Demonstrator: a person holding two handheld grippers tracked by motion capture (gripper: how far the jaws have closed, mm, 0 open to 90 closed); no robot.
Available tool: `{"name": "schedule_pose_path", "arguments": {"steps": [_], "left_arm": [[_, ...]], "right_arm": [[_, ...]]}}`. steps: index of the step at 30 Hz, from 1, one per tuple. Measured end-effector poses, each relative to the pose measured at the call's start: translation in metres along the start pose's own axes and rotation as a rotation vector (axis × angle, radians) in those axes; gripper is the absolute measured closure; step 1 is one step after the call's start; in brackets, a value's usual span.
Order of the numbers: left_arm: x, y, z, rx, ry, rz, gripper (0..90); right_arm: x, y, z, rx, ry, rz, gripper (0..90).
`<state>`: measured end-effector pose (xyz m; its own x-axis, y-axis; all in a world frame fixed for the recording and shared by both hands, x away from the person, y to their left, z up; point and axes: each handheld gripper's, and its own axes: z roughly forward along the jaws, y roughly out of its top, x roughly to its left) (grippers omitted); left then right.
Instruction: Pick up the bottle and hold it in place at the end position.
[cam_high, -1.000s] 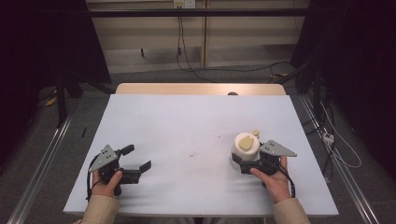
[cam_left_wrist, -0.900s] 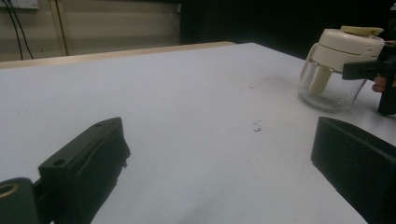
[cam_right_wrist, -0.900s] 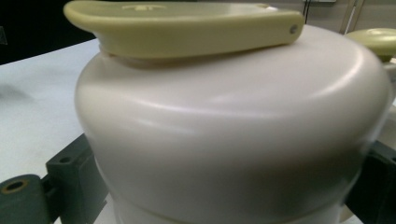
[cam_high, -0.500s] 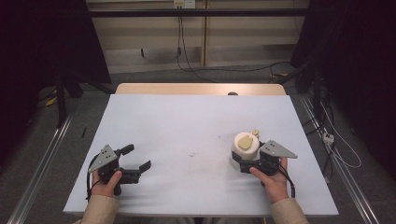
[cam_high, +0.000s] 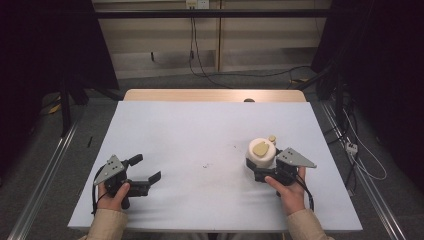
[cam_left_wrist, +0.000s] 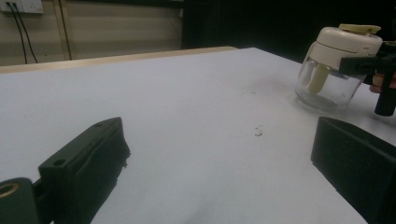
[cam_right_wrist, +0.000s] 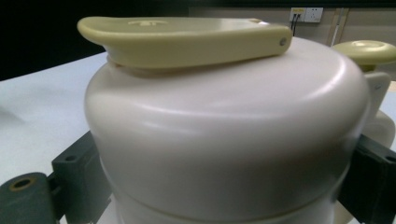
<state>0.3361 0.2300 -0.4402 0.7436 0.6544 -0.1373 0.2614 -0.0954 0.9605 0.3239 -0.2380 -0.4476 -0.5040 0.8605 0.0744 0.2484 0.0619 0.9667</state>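
The right claw (cam_high: 260, 172) pinches the jar (cam_high: 261, 154) by its lid to hold it steady on the worktop (cam_high: 200, 130), while the left claw (cam_high: 145, 175) waits spread wide.

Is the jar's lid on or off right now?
On: the cream lid caps the upright glass jar.

White table top (cam_high: 200, 130) with a wooden strip (cam_high: 210, 95) along its far edge. A few small dark specks (cam_high: 206, 165) near the middle, closer to the near edge. Grey floor (cam_high: 165, 82) beyond the far edge, black cables (cam_high: 192, 55) there, a wall socket (cam_high: 197, 4) above.
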Motion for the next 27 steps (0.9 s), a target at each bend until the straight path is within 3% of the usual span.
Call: {"name": "schedule_pose_path", "arguments": {"steps": [20, 27], "left_arm": [[-0.001, 0.000, 0.000, -0.007, 0.001, -0.001, 2.8], [-0.001, 0.000, 0.000, 0.000, -0.003, 0.005, 2.9]], "right_arm": [[0.015, 0.015, 0.021, -0.015, 0.041, -0.007, 7.0], [0.023, 0.021, 0.034, -0.014, 0.054, -0.038, 7.0]]}}
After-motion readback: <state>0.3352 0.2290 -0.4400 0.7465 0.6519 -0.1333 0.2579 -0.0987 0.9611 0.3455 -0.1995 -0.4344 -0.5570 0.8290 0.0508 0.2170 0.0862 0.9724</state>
